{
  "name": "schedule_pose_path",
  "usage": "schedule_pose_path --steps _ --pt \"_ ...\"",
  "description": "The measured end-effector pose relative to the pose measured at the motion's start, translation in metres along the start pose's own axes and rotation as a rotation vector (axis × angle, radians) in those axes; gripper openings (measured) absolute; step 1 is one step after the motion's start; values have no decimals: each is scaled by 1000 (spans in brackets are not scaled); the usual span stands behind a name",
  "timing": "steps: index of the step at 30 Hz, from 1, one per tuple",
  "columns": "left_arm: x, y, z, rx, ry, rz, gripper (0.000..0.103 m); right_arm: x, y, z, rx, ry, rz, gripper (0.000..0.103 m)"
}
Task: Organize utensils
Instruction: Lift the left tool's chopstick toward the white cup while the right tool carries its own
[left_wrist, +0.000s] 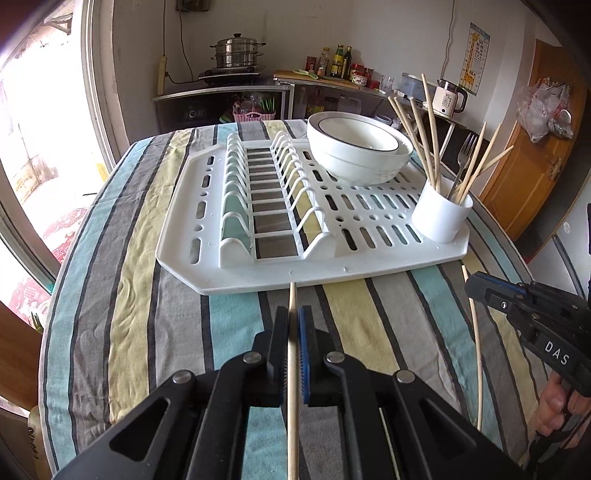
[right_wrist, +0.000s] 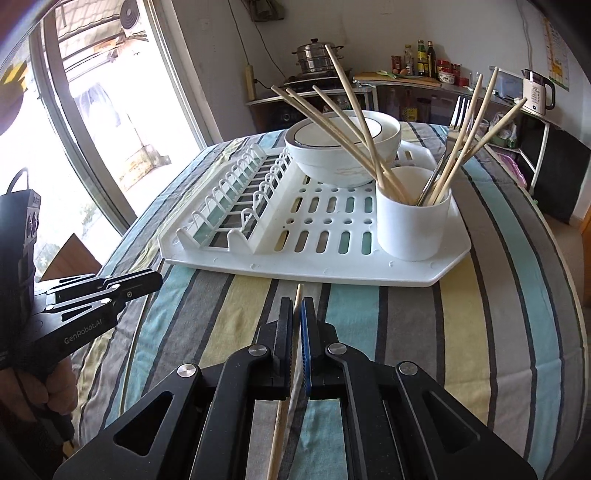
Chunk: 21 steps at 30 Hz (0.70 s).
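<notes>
The left gripper (left_wrist: 293, 317) is clenched on a wooden chopstick (left_wrist: 292, 369), and the right gripper (right_wrist: 297, 310) is clenched on a second chopstick (right_wrist: 284, 413). Both are above the striped tablecloth (left_wrist: 147, 332), near the front edge of the white rack (left_wrist: 258, 284). On the rack's front right corner stands a white cup (right_wrist: 410, 229) holding more chopsticks and a fork; behind it are stacked bowls (left_wrist: 358, 151).

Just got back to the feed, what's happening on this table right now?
A person is sorting chopsticks into the white cup on the drying rack. The left gripper is shut on one chopstick, and the right gripper is shut on another chopstick. Both are over the striped tablecloth, just short of the rack. The cup already holds several chopsticks and a fork. Stacked bowls sit behind it.
</notes>
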<state>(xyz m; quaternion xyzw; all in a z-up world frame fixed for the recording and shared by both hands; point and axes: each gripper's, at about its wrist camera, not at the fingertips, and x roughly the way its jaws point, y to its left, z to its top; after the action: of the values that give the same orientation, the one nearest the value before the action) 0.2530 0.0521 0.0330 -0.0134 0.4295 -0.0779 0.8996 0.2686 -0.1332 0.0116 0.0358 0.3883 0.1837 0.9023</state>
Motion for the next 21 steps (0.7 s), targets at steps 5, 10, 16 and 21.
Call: schedule_pose_path --steps 5,10,16,21 --pt "-32 -3 2 -2 -57 -18 6 -32 -1 3 -6 -58 9 4" --pt "-58 -8 3 -4 -106 -38 6 -60 3 3 -19 -113 22 3" --pt "-81 -15 2 -1 -148 -56 6 -87 4 0 -34 -168 30 3" --pt "-94 -21 3 3 -173 -64 6 -104 3 0 -37 -206 27 3"
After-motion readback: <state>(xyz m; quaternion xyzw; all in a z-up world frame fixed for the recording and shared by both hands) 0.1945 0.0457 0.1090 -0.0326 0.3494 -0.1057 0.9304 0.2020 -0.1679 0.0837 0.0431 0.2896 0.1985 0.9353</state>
